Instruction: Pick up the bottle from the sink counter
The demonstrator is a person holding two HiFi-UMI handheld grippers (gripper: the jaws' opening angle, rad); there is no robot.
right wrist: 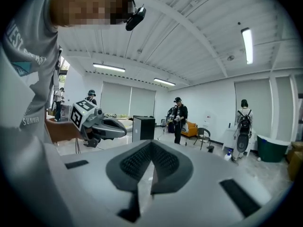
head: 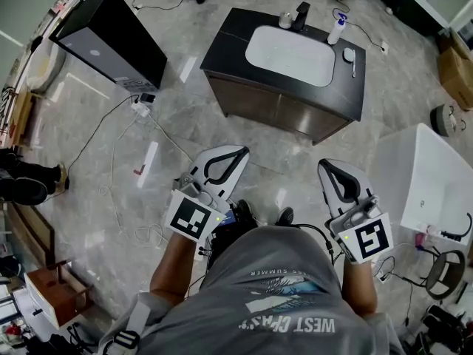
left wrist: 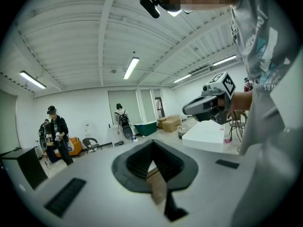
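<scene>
The bottle [head: 338, 30], white with a blue cap, stands upright on the back right of the dark sink counter [head: 225, 46], beside the white basin [head: 290, 55] and the black faucet [head: 301, 15]. I hold both grippers close to my body, well short of the counter and above the floor. The left gripper [head: 241, 154] is shut with nothing in it, and so is the right gripper [head: 324, 166]. In the left gripper view the left gripper's [left wrist: 152, 144] pads meet in front of a room. The right gripper's [right wrist: 151, 146] pads also meet, with nothing between them.
A flat grey item [head: 350, 55] and a small cup [head: 285, 21] also sit on the counter. A black box [head: 111, 35] stands at the left, a white tub [head: 425, 187] at the right. Cables and a power strip [head: 140, 103] lie on the floor. People [right wrist: 179, 117] stand farther off.
</scene>
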